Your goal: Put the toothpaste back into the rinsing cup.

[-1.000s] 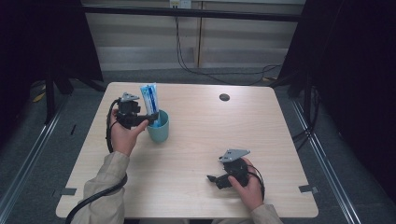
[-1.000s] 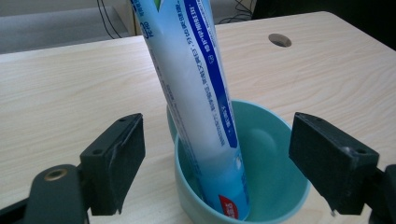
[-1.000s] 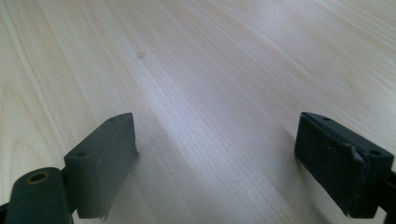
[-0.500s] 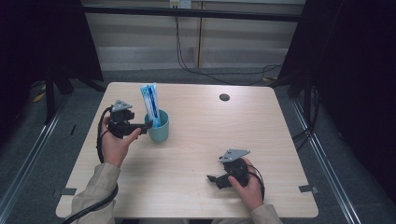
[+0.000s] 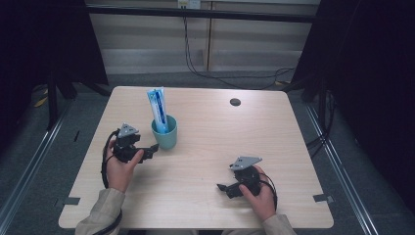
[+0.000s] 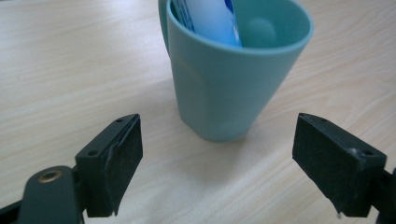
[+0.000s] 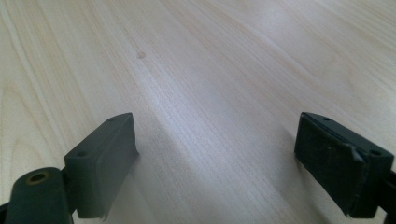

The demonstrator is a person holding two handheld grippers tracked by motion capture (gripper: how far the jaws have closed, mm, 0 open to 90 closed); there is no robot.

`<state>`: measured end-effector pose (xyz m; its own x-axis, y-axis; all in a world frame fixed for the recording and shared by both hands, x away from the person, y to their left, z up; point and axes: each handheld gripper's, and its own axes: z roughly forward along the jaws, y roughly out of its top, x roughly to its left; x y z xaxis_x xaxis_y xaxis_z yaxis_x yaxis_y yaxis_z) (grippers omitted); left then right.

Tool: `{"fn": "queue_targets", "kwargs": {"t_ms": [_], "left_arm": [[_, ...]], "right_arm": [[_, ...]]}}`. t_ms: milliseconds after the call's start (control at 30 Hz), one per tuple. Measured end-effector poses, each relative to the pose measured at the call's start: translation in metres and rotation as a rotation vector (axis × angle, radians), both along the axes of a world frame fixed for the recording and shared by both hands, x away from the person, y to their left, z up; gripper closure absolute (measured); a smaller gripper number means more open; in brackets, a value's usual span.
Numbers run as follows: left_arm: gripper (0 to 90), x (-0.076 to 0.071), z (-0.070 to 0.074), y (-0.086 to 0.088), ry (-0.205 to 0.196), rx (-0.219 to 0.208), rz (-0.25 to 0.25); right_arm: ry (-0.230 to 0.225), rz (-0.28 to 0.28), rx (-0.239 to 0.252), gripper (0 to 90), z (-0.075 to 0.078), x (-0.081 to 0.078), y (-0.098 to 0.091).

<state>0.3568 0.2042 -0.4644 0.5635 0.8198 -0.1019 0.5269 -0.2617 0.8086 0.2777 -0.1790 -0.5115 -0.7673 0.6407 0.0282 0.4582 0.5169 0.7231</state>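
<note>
Hovering just short of the teal cup (image 6: 231, 79), the left claw (image 5: 152, 148) gapes wide; a toothpaste tube (image 5: 158, 108) stands propped inside, while the right claw (image 5: 222, 188), also spread, rests idle on the bench (image 5: 205, 147).

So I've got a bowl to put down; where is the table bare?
Bare: the middle between cup and right gripper, and the far right past the grommet. Crowded: the left, where the left gripper sits open just short of the cup.
</note>
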Motion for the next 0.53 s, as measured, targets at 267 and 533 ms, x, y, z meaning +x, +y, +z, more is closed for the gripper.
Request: {"fn": "queue_targets", "kwargs": {"t_ms": [267,533], "left_arm": [[16.4,-0.009,-0.024,-0.002,0.027,0.008,-0.01],[16.7,-0.014,-0.033,-0.005,0.036,0.052,-0.021]], "right_arm": [[0.0,0.001,0.001,12.4,0.0,0.0,0.0],[0.0,0.002,0.0,12.4,0.0,0.0,0.0]]}}
